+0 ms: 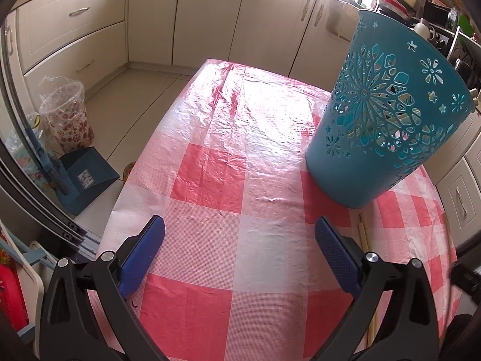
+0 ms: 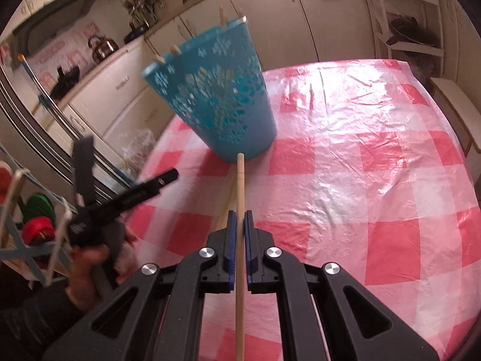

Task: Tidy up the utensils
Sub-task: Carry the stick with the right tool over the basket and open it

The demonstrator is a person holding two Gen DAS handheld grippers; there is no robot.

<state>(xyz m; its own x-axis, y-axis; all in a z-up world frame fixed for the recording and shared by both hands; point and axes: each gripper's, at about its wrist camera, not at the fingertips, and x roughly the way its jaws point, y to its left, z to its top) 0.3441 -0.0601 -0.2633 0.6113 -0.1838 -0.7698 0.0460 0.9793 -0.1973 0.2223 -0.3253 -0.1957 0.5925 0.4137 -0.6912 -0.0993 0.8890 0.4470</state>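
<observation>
The right gripper (image 2: 240,222) has its jaws closed on a wooden stick (image 2: 240,186), which runs straight out ahead of the jaws and back between them toward the camera, its far tip reaching to the foot of a teal cut-out basket (image 2: 216,96). The basket stands on the red-and-white checked surface (image 2: 360,180) directly ahead of these jaws; several wooden stick ends (image 2: 223,15) poke above its rim. A second pale stick (image 2: 225,207) lies on the cloth just left of the held one, partly hidden by it. To the left of the right jaws, a person's hand (image 2: 90,264) holds the handle of the left gripper (image 1: 239,234), whose jaws stand wide open with only bare cloth between them. From the left wrist view, the basket sits ahead and to the right of the open jaws, and pale sticks (image 1: 365,231) lie on the cloth just beyond the right-hand jaw.
</observation>
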